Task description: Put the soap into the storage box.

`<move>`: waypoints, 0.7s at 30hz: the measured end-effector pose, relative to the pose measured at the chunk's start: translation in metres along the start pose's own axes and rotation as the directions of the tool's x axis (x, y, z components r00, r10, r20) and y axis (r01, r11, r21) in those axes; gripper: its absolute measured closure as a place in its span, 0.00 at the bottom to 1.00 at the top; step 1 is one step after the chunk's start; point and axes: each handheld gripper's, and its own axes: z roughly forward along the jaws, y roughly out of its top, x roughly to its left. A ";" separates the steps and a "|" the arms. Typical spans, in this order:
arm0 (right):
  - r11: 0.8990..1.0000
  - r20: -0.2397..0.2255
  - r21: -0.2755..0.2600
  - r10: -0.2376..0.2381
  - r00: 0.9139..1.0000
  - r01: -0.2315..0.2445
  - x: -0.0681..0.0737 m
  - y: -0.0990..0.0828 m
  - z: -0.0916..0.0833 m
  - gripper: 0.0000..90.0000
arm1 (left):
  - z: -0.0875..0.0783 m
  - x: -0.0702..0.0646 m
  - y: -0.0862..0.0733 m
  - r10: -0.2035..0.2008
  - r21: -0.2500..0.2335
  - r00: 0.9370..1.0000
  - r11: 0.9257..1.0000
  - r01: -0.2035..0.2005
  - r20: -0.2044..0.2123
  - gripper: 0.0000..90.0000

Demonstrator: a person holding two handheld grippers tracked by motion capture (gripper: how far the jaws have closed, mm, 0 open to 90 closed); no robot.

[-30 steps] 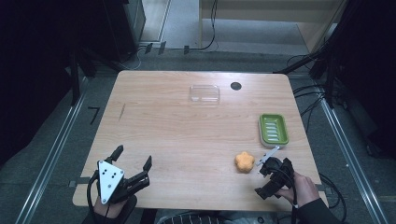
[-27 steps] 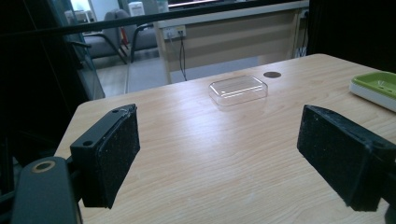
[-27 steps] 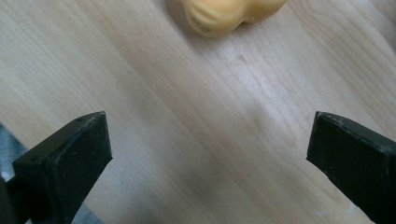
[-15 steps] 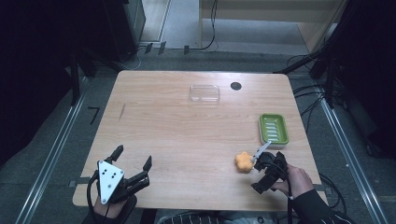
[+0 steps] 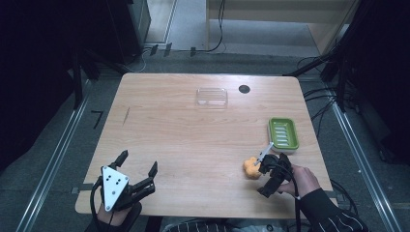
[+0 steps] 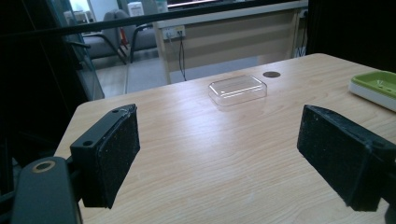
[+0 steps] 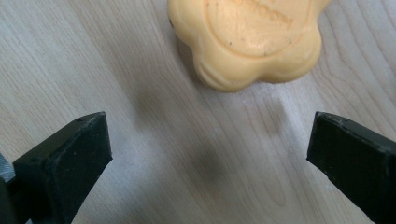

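Right now my right gripper (image 7: 210, 154) has its fingers spread wide with the orange soap (image 7: 247, 39) just beyond the tips, so closing early would only nudge it away.

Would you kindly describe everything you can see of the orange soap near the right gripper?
The orange soap is a pale orange, flower-shaped bar with rounded lobes around its edge and a raised round centre bearing faint embossed lettering, too blurred to read. It looks waxy and smooth, with a few dark specks. It lies flat on the wooden table, near the front right, just short of the green soap dish. The right gripper is open, its jaws apart and short of the soap, not touching it.
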 end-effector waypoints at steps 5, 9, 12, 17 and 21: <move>1.000 0.002 0.007 -0.025 1.000 0.025 -0.004 0.006 0.001 0.00 | 0.000 0.000 0.000 0.000 -0.001 1.000 1.000 0.000 0.000 0.15; 1.000 0.007 0.004 -0.029 1.000 0.029 -0.008 0.011 0.000 0.00 | 0.000 0.000 0.000 -0.001 0.001 1.000 1.000 0.001 0.001 0.15; 0.999 0.006 0.006 -0.031 0.999 0.031 -0.008 0.015 0.000 0.00 | 0.000 0.000 0.000 -0.001 0.000 1.000 1.000 0.001 0.001 0.15; 0.998 0.012 0.019 -0.059 0.998 0.059 -0.009 0.021 0.003 0.00 | 0.001 0.000 0.000 -0.001 0.000 1.000 1.000 0.001 0.001 0.15; 0.998 0.017 0.028 -0.063 0.998 0.062 -0.010 0.026 0.004 0.02 | 0.001 0.000 0.000 0.003 0.004 1.000 1.000 -0.003 0.000 0.15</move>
